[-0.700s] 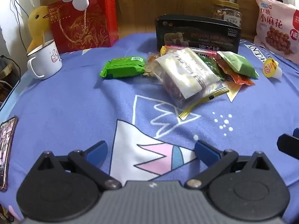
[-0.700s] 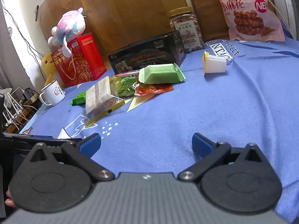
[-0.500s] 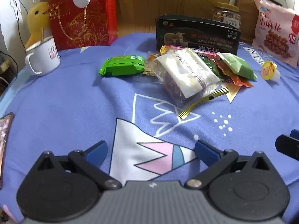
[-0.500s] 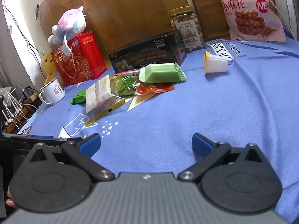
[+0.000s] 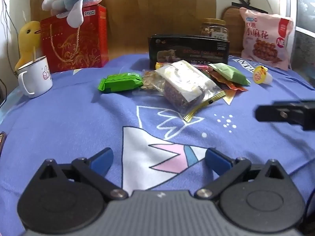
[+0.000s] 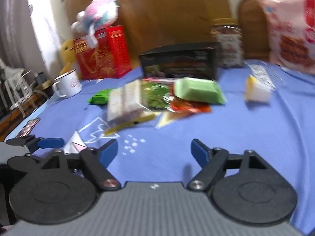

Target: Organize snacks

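Both of your grippers hang over the near edge of the blue printed cloth (image 5: 59,118), jaws apart and holding nothing: the left gripper (image 5: 158,158) spread wide, the right gripper (image 6: 154,150) somewhat narrower. Neither touches a snack.

Layout, left to right. White enamel mug (image 5: 35,77) near the left edge; red gift box (image 5: 76,39) behind it at the far edge. Bright green flat foil packet (image 5: 121,82) lies alone, just left of the heap. Heap, toward the far middle: clear plastic bag with a white label and gold zip strip (image 5: 187,84) on top, overlapping a pale green wrapped block (image 5: 230,73) and red-orange sachets (image 5: 226,84). Black rectangular carton (image 5: 189,51) directly behind. Small yellow-lidded jelly cup (image 5: 262,75) toward the right edge, well apart.

Judgement: start with the loners. Take the green packet with your left, across its short width. Leave the heap until last; the clear bag looks slippery, so pinch its body, not the zip strip. The right-wrist view is blurred; steady that hand before committing.
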A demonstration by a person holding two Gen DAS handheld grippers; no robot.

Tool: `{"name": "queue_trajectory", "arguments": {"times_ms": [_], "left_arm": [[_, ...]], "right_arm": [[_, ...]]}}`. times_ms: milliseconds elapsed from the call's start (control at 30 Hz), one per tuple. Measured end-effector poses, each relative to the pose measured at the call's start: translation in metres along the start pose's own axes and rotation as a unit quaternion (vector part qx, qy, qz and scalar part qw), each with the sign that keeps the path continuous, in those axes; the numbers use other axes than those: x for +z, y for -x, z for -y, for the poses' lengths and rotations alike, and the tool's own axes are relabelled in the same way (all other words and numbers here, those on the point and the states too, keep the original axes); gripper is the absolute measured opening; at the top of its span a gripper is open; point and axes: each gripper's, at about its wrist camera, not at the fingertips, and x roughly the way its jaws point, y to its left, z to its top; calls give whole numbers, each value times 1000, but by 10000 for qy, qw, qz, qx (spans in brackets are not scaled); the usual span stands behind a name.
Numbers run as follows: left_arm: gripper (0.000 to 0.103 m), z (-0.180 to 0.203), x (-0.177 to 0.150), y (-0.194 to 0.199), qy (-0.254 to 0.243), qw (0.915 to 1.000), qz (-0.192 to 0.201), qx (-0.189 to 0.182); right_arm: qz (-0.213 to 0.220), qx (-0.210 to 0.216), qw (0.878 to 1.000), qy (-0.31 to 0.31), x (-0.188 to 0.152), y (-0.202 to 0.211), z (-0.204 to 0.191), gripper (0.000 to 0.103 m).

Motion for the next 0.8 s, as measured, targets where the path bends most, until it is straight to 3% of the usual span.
{"name": "queue_trajectory", "arguments": {"times_ms": [233, 333, 500, 700, 800], "left_arm": [[103, -25, -3, 13, 446, 9986, 223, -176], [103, -44, -2, 18, 903, 9950, 310, -283], [102, -65, -2, 23, 1318, 9898, 392, -372], [103, -65, -2, 22, 1365, 9880, 461, -563], [103, -66, -2, 18, 1435, 9861, 429, -725]], "right_arm": [[-122, 338, 9992, 176, 35, -43, -13, 85], [-290, 340, 9980, 443, 38, -65, -21, 92], [-672, 226, 9929, 956, 34, -94, -35, 92], [-755, 502, 9924, 832, 37, -83, -24, 80], [-930, 1184, 9825, 1098, 36, -65, -19, 62]]}}
